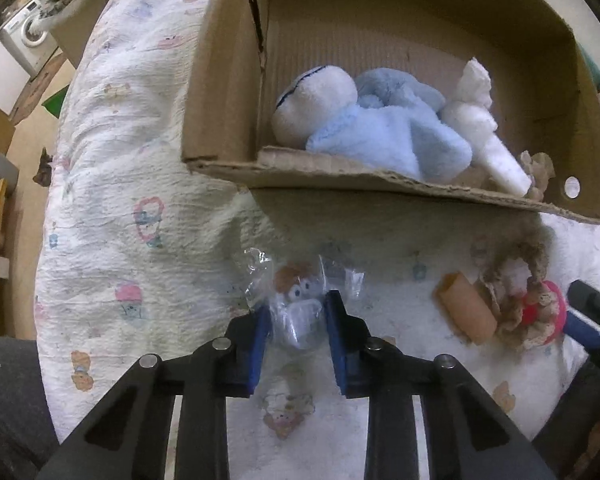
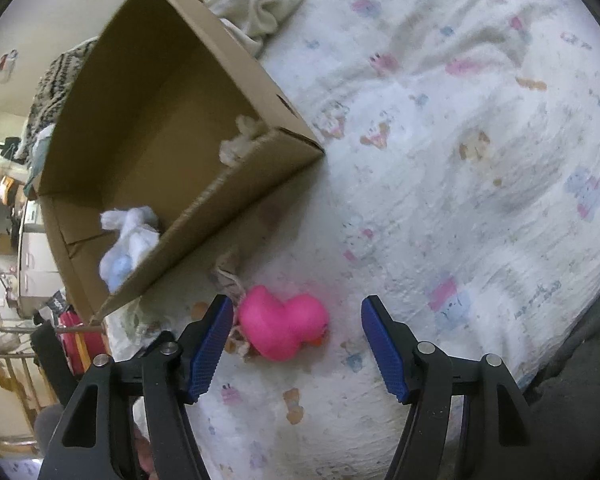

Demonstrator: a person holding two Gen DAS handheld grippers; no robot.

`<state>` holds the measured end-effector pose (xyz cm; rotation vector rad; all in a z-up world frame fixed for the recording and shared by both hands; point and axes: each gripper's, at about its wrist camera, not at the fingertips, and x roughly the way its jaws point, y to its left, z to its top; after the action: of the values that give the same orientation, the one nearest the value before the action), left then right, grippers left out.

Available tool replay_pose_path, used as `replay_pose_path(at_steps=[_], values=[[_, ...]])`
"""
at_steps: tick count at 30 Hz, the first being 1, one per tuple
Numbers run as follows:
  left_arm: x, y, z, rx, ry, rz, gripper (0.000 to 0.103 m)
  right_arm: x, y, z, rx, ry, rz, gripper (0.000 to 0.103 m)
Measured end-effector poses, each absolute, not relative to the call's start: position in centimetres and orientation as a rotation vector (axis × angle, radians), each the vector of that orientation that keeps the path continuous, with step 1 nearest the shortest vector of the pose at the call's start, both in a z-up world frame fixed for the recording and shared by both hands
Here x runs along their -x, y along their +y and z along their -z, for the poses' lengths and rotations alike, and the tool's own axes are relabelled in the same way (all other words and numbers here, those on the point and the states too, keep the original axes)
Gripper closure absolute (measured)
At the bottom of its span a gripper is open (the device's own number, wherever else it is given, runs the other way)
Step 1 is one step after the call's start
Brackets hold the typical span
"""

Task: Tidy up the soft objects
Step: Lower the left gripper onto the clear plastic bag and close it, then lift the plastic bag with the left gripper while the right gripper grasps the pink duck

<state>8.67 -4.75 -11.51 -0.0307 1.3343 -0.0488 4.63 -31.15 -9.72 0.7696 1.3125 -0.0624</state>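
The cardboard box (image 1: 228, 80) held a blue-white plush toy (image 1: 364, 120). The left gripper (image 1: 296, 316) pinched a plastic-wrapped toy (image 1: 300, 300); the right gripper (image 2: 296, 320) stood wide open around a pink duck (image 2: 280, 328).

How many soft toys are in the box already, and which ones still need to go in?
Done: a blue-and-white plush lies in the cardboard box. In hand: the left gripper pinches a plastic-wrapped toy. Left: the pink toy lies between the open right gripper fingers.
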Motion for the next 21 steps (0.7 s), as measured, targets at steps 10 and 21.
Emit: replay_pose_path(at_steps=[10, 21], values=[[-7.4, -1.5, 7.9, 0.090, 1.263, 0.047, 0.080, -5.4, -28.5, 11.4, -0.723, 1.408, -0.037, 0.049], [-5.6, 0.1, 4.1, 0.105, 1.186, 0.068, 0.080, -4.3, -28.9, 8.6, -0.650, 1.287, -0.016, 0.050]])
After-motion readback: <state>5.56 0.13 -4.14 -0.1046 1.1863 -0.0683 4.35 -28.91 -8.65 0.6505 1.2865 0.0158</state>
